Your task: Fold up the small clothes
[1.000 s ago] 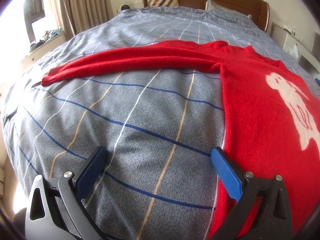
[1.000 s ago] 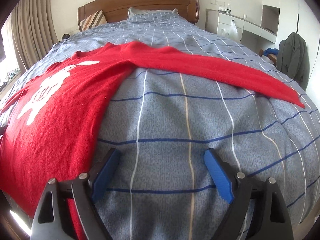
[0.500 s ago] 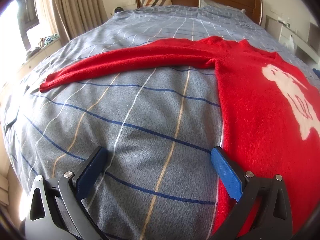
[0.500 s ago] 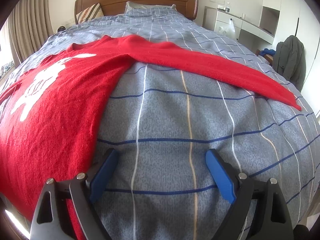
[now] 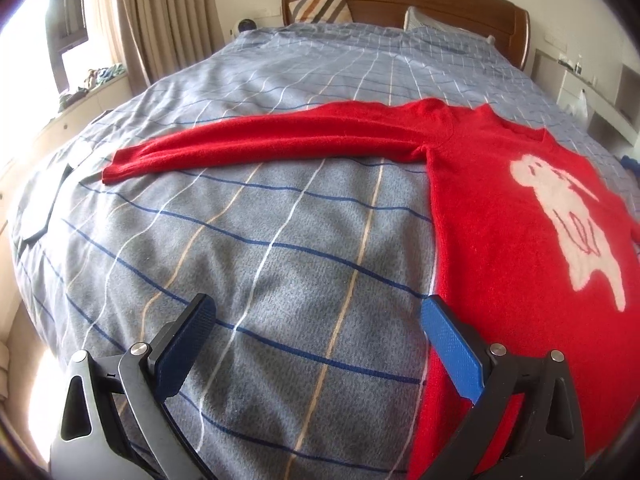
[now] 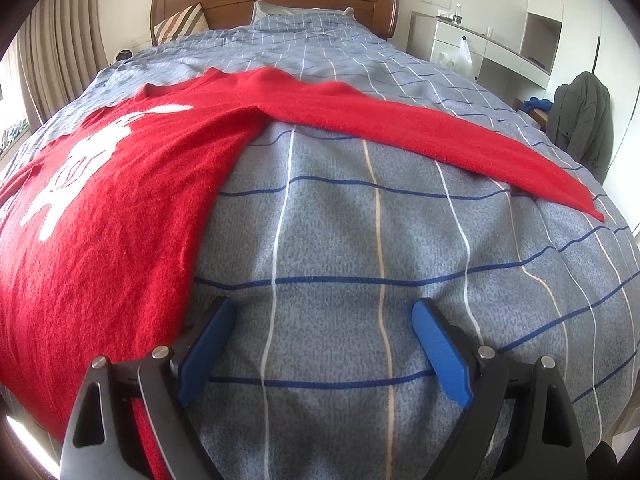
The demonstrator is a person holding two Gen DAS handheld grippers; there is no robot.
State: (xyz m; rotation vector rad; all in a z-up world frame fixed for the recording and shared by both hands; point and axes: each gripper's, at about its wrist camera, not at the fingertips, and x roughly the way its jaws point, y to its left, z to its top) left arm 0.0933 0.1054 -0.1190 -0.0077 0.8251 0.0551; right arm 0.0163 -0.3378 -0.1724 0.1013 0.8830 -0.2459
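Left gripper (image 5: 316, 322) has lifted back; both it and the right gripper (image 6: 322, 326) gape empty. Red sweater (image 5: 520, 216) lies flat on the bed (image 5: 280, 240) (sleeves outstretched). Next, probably: grab a sleeve.

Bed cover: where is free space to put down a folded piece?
Bare bed cover lies under each spread sleeve, beside the red sweater body, in front of both open grippers. More lies between sweater and headboard. The middle is covered.
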